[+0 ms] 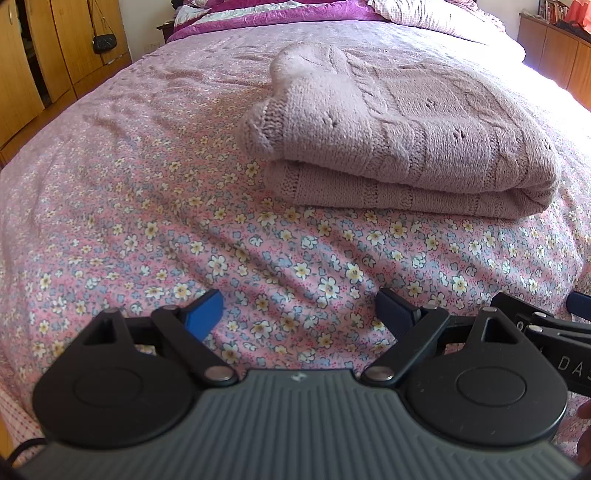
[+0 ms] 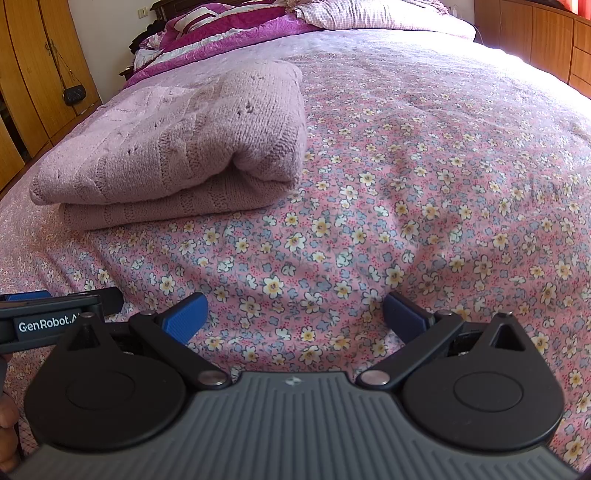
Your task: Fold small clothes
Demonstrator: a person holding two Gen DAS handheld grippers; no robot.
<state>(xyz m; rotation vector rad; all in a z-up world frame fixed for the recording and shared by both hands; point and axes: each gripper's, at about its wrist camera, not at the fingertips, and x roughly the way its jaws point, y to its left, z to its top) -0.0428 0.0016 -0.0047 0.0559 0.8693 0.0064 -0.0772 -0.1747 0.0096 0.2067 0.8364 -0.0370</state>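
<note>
A mauve knitted sweater (image 1: pixel 399 136) lies folded in a thick flat bundle on the floral bedsheet (image 1: pixel 147 229). In the left wrist view it sits ahead and to the right; in the right wrist view the sweater (image 2: pixel 177 147) sits ahead and to the left. My left gripper (image 1: pixel 299 314) hovers over bare sheet short of the bundle, jaws wide apart, nothing between its blue fingers (image 1: pixel 205 314). My right gripper (image 2: pixel 293 315) is likewise open and empty over the sheet (image 2: pixel 406 206). Each gripper's edge shows in the other's view.
Purple quilts and pillows (image 1: pixel 295 14) are piled at the head of the bed. Wooden wardrobes (image 1: pixel 44 55) with a small black bag (image 1: pixel 104 43) hanging stand on the left. A wooden cabinet (image 2: pixel 535 40) runs along the right side.
</note>
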